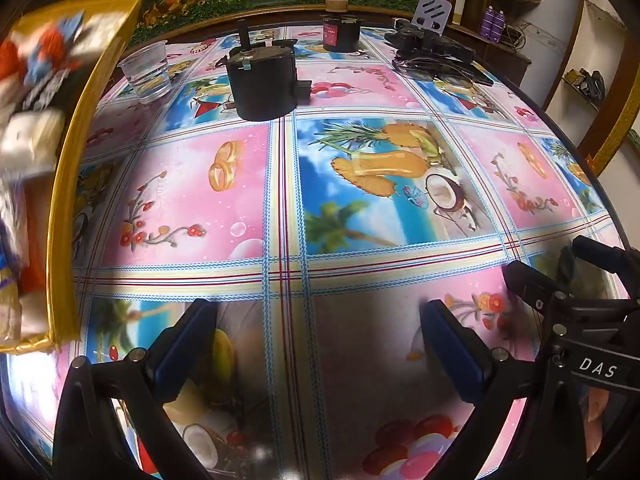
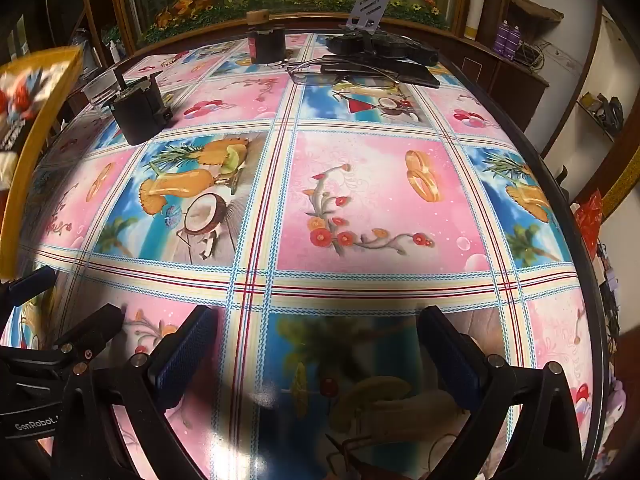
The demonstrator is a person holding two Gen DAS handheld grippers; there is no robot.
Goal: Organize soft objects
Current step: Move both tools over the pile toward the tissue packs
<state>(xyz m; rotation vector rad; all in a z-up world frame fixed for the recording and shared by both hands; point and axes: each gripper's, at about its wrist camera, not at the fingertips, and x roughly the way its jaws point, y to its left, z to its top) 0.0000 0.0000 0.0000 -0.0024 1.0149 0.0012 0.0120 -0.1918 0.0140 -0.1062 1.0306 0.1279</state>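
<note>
A gold-rimmed box (image 1: 66, 184) stands at the left edge of the table and holds several soft packets (image 1: 32, 136), blurred in the left wrist view. The same box (image 2: 28, 136) shows at the far left of the right wrist view. My left gripper (image 1: 316, 344) is open and empty, low over the patterned tablecloth (image 1: 360, 184), just right of the box. My right gripper (image 2: 316, 348) is open and empty over the tablecloth (image 2: 360, 200), to the right of the left gripper, whose body (image 2: 48, 360) shows at the lower left.
A black cylinder device (image 1: 262, 80) and a clear plastic cup (image 1: 146, 74) stand at the back left. A dark jar with a cork lid (image 1: 340, 26), a phone stand (image 1: 432, 16), black gadgets and glasses (image 2: 344, 74) lie at the back. The table's right edge (image 2: 576, 208) curves round.
</note>
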